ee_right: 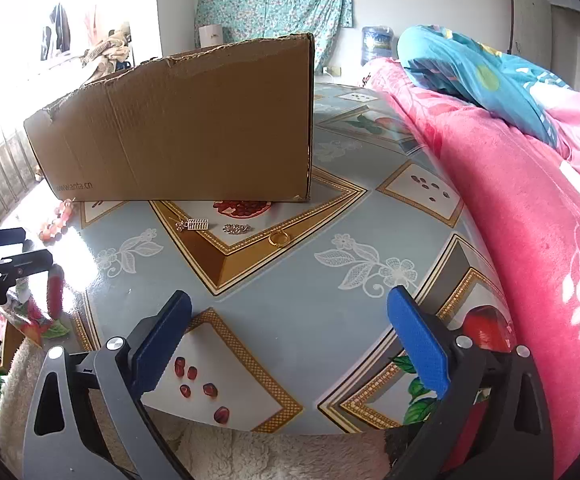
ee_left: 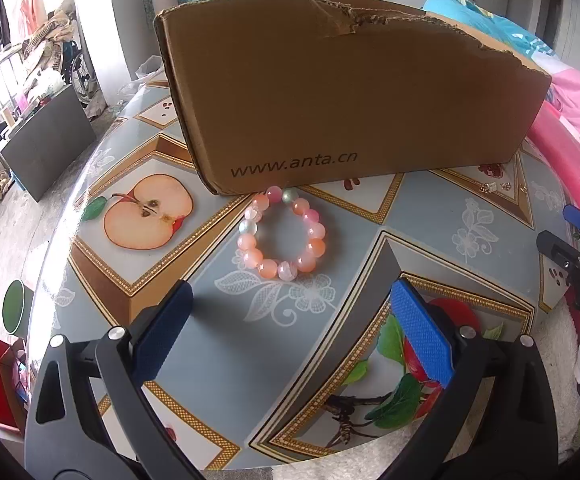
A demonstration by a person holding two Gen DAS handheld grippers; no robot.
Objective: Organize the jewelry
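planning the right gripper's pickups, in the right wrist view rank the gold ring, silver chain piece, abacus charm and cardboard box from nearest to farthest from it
1. gold ring, rightmost of the three, lowest on the table.
2. silver chain piece, in the middle.
3. abacus charm, to the left; nearly level with the chain, close call.
4. cardboard box, behind them all.

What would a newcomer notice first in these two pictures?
First the big torn cardboard box standing on the fruit-patterned tablecloth. Next the pink and orange bead bracelet lying just in front of it. To its right, small gold pieces, among them a gold ring, lie on the cloth.
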